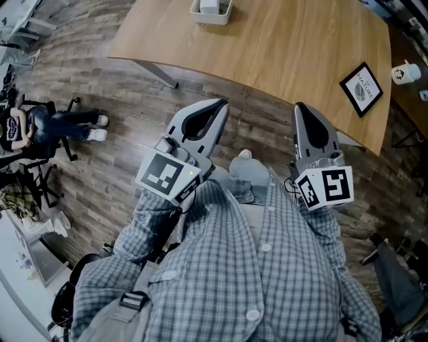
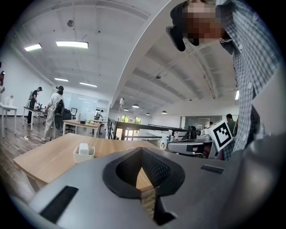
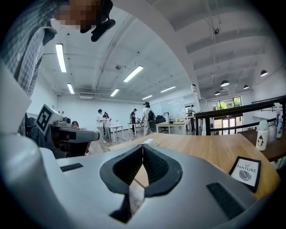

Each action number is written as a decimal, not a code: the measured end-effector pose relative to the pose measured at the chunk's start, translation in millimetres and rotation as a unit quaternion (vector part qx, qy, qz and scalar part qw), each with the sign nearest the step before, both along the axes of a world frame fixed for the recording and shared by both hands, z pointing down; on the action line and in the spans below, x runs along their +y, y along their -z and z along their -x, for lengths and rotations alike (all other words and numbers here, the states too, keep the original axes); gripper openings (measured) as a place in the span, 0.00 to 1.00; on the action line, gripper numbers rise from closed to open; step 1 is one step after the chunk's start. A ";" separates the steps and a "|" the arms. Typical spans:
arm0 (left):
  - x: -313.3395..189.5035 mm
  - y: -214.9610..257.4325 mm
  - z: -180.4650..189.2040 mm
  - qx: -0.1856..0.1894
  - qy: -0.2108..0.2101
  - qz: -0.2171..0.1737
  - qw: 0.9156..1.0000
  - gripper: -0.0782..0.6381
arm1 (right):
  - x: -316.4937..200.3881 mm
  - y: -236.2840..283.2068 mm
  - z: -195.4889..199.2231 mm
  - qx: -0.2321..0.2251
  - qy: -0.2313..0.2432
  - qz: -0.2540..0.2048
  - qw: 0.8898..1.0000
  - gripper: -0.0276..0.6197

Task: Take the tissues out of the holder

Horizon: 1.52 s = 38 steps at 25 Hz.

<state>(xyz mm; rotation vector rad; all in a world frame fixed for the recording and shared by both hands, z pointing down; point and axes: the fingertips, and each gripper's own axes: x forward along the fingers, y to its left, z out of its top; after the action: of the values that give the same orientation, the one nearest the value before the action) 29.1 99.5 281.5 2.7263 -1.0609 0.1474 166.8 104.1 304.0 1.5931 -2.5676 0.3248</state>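
Left hand-held gripper point(image 1: 219, 103) and right hand-held gripper point(image 1: 299, 108) hover just short of the desk point(image 1: 281, 53), jaws together and empty. Holder point(image 1: 210, 19) with tissues point(image 1: 209, 5) sits at twelve o'clock.

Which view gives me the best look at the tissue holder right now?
Left gripper view: the tissue holder sits whole on the table, tissues poking up. Head view crops it at the top edge; right gripper view shows at most a white sliver.
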 end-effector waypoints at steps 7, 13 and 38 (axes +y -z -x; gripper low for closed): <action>-7.2 -3.5 -22.5 0.002 -0.004 -0.007 1.000 0.11 | -0.8 -2.2 -27.3 0.004 -0.008 -0.009 1.000 0.06; -8.6 -0.3 -37.5 -0.002 -0.009 -0.014 1.000 0.11 | 2.1 -3.6 -47.8 0.000 -0.020 -0.009 1.000 0.06; -40.8 -5.4 -46.2 -0.004 -0.049 -0.013 0.999 0.11 | -22.2 0.4 -43.4 0.012 -0.043 -0.023 0.999 0.06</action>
<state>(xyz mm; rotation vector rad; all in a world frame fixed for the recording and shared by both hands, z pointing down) 75.3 58.7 286.9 2.8038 -0.9377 0.1611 210.1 81.9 303.6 1.7144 -2.5115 0.2546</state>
